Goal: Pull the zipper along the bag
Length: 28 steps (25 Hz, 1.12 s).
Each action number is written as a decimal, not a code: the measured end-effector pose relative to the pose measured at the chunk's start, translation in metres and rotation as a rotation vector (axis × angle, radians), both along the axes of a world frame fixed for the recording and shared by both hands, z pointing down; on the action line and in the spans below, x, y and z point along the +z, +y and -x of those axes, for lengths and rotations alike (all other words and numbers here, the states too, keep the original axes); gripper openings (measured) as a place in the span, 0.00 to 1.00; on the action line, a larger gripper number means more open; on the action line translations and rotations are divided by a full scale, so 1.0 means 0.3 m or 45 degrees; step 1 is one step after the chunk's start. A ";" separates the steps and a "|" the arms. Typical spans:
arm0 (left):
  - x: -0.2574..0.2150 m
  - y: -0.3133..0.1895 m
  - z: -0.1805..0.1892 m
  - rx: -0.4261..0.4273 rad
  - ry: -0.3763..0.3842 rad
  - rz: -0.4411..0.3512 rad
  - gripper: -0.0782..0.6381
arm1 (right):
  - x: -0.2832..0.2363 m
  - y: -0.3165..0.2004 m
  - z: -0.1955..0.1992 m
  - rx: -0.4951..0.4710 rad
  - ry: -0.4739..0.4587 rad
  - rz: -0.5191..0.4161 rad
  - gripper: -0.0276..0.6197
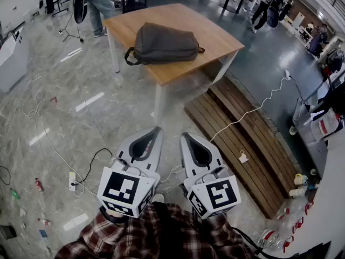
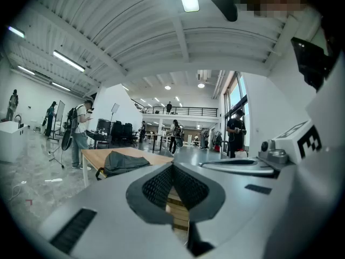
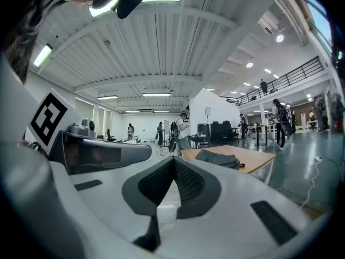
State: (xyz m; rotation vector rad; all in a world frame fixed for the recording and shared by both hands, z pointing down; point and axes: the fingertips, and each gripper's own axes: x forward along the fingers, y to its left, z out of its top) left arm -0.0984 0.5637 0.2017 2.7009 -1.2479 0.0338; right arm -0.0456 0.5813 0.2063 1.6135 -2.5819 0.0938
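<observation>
Head view, bag [image 1: 164, 43]: on the table [image 1: 215, 34], well apart at 12 o'clock from both tools, long axis 9-to-3.
Head view, nearer tool: left gripper [image 1: 156, 129] and right gripper [image 1: 184, 136] about level.
Left gripper view: jaws pressed together, empty; bag at 10 o'clock.
Right gripper view: jaws pressed together, empty; bag at 3 o'clock.
</observation>
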 end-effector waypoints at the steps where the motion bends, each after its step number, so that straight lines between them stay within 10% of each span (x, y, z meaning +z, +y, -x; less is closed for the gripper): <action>1: 0.006 -0.025 0.000 -0.001 -0.001 0.008 0.12 | 0.005 -0.027 -0.001 -0.001 -0.002 0.003 0.06; 18: -0.059 -0.886 0.015 0.138 0.003 -0.054 0.12 | -0.060 -0.865 0.011 0.148 0.006 -0.052 0.06; 28: 0.048 -1.189 0.037 0.162 0.006 0.074 0.12 | 0.033 -1.148 0.031 0.182 0.021 0.072 0.06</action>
